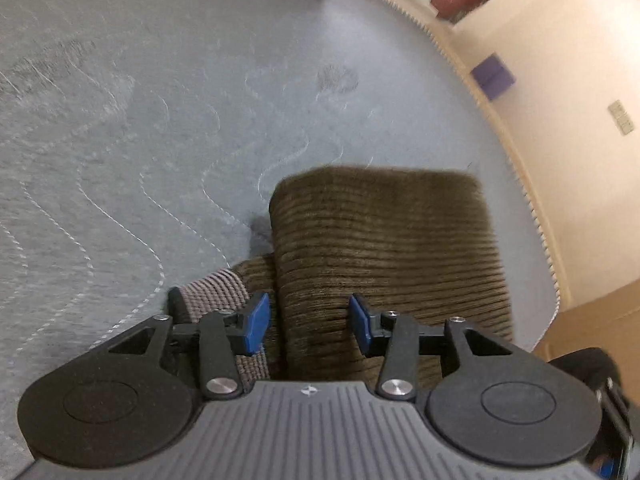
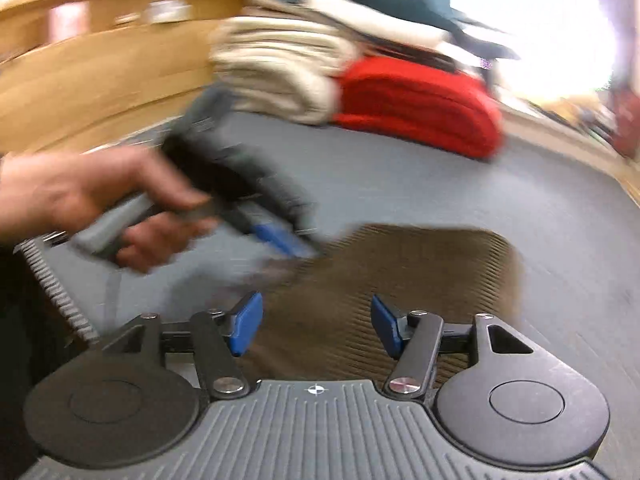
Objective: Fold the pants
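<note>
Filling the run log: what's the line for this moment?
pants: folded, on mat | left gripper: open over pants | right gripper: open, empty

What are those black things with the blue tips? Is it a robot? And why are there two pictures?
It isn't a robot. A person holds a tool in each hand, and each tool has a small camera looking along its two blue-tipped fingers. One picture comes from the left hand-held gripper, the other from the right hand-held gripper. In the right picture you can see the person's hand gripping the left tool. Brown ribbed pants lie folded on a grey quilted surface. Further back is a blurry pile of clothes, some red, some cream. Both tools have their fingers apart above the pants, and neither is holding anything.
</note>
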A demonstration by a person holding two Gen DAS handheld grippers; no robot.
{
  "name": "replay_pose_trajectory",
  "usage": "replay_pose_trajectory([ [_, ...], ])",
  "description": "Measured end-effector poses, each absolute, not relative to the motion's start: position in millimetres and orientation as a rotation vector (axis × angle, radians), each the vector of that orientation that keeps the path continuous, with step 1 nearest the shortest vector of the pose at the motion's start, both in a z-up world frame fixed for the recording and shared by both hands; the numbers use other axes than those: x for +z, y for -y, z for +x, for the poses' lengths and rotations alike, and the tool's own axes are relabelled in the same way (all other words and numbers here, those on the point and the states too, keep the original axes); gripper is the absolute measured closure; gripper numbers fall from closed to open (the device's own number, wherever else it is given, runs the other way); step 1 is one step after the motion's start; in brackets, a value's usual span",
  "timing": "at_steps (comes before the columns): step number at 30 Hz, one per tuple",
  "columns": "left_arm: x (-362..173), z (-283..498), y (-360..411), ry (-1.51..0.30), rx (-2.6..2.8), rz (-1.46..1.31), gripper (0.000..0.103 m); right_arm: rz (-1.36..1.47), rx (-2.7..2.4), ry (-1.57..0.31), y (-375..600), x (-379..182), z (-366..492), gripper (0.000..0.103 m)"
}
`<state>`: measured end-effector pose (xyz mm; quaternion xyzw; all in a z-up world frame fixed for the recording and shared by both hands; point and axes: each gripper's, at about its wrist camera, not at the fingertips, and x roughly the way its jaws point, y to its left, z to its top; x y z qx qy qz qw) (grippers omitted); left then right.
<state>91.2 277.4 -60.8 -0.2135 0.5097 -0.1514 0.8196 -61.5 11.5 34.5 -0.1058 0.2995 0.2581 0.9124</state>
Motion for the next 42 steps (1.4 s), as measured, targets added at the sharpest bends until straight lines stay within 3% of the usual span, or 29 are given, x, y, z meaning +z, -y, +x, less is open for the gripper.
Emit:
replay_pose_trajectory([
  [6, -66, 97, -267, -1.068, -0.316, -0.469, 0.055, 0.04, 0.223, -0.831, 70, -5, -19, 0.04],
  [7, -64, 96, -265, -1.062, -0.309, -0.451, 0.061, 0.097, 0.222, -0.869, 78, -13, -15, 0.04],
  [8, -61, 95, -263, -1.055, -0.304, -0.433, 0.078, 0.136, 0.221, -0.892, 83, -17, -12, 0.04],
  [9, -60, 93, -263, -1.048, -0.307, -0.425, 0.085, 0.16, 0.217, -0.907, 85, -21, -10, 0.04],
  [16, 1, 56, -293, -0.896, -0.307, -0.414, 0.088, 0.162, 0.234, -0.918, 74, -14, -3, 0.038],
  [20, -9, 41, -324, -0.966, -0.186, -0.426, 0.087, 0.168, 0.279, -0.926, 64, -9, -3, 0.04],
  [23, -21, 37, -335, -1.011, -0.127, -0.405, 0.076, 0.201, 0.285, -0.925, 64, -1, 5, 0.039],
  [26, -27, 37, -341, -1.036, -0.092, -0.409, 0.033, 0.251, 0.274, -0.93, 71, 3, 22, 0.034],
  [27, -29, 37, -343, -1.039, -0.09, -0.432, 0.024, 0.253, 0.27, -0.938, 73, 3, 32, 0.032],
  [36, -50, 57, -313, -1.131, -0.151, -0.42, 0.018, 0.319, 0.358, -1.103, 78, -30, 114, 0.017],
  [42, -62, 66, -296, -1.175, -0.171, -0.407, 0.011, 0.525, 0.452, -1.165, 93, -65, 130, 0.011],
])
